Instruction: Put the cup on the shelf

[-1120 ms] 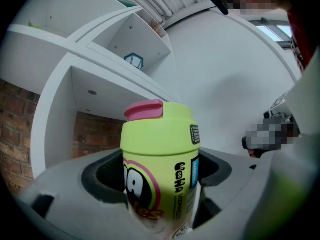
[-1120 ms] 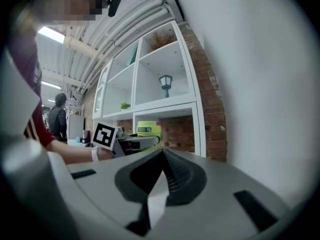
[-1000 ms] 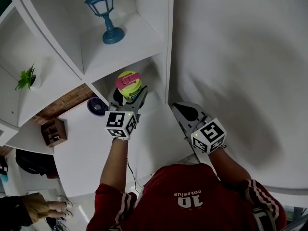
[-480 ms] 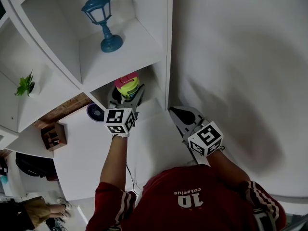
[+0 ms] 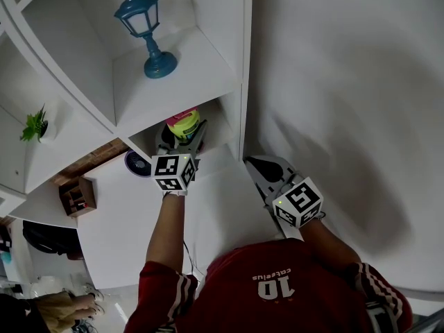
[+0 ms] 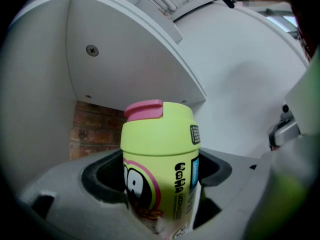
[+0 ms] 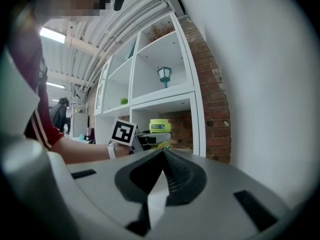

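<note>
The cup (image 5: 183,123) is lime green with a pink lid and a cartoon print. It stands upright between the jaws of my left gripper (image 5: 182,139), which is shut on its lower body. The cup (image 6: 160,154) sits inside the opening of the lower cubby of the white shelf (image 5: 173,82), under the cubby's ceiling (image 6: 125,64); whether its base touches the cubby floor is hidden. My right gripper (image 5: 266,168) hangs shut and empty beside the shelf's side panel. From the right gripper view the cup (image 7: 160,126) shows in that cubby beyond the shut right gripper (image 7: 162,159).
A blue lantern (image 5: 146,30) stands in the cubby above. A small green plant (image 5: 33,125) is further left. A brick wall (image 6: 97,129) backs the lower cubby. A purple round object (image 5: 137,162) and a wooden box (image 5: 75,193) lie left. A white wall (image 5: 347,82) is at right.
My left gripper has carried the cup up and forward, deeper into the lower cubby. The right gripper has barely shifted.
</note>
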The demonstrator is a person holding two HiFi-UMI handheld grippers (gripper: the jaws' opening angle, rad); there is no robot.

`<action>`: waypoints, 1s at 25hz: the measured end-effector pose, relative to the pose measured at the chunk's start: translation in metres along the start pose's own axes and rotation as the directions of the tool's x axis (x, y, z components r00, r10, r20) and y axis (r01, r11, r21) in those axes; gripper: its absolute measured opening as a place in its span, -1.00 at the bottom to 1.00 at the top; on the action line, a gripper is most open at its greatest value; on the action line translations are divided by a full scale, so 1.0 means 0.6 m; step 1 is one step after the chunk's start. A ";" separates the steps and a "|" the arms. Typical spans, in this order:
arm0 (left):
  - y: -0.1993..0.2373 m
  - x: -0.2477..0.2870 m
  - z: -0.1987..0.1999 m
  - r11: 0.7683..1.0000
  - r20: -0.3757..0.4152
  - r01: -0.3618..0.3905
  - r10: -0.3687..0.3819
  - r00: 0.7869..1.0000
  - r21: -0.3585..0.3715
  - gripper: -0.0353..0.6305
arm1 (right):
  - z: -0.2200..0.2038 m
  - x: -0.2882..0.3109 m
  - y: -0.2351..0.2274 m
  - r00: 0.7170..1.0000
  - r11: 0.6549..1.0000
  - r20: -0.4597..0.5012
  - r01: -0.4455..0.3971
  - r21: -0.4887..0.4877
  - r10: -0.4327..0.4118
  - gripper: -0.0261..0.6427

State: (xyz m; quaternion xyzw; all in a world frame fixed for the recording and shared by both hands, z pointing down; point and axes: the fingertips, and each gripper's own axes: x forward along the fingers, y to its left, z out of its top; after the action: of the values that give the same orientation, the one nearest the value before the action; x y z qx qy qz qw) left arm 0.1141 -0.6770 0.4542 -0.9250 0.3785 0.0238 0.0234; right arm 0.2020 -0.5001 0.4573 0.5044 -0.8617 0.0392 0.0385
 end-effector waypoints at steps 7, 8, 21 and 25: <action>0.000 -0.001 -0.005 1.000 0.002 0.028 -0.028 1.000 -0.007 0.32 | -0.007 0.002 -0.002 1.000 1.000 0.002 0.006 0.020 -0.006 -0.90; 0.001 -0.001 -0.006 0.999 -0.005 0.033 -0.033 0.999 -0.016 0.32 | -0.008 0.003 0.000 1.000 1.000 0.002 0.005 0.022 -0.005 -0.90; -0.004 -0.008 -0.009 0.998 -0.058 0.058 -0.057 0.997 0.018 0.34 | -0.007 -0.012 0.014 1.000 0.999 0.007 0.018 0.033 -0.019 -0.90; 0.002 -0.009 -0.001 0.999 -0.062 0.038 -0.039 0.997 -0.010 0.44 | -0.007 -0.020 0.015 1.000 0.999 0.010 0.023 0.035 -0.023 -0.90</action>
State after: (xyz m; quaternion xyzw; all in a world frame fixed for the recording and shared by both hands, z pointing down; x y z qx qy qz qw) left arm 0.1094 -0.6738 0.4553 -0.9325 0.3610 -0.0036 0.0082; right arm 0.2001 -0.4847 0.4600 0.5152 -0.8552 0.0511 0.0255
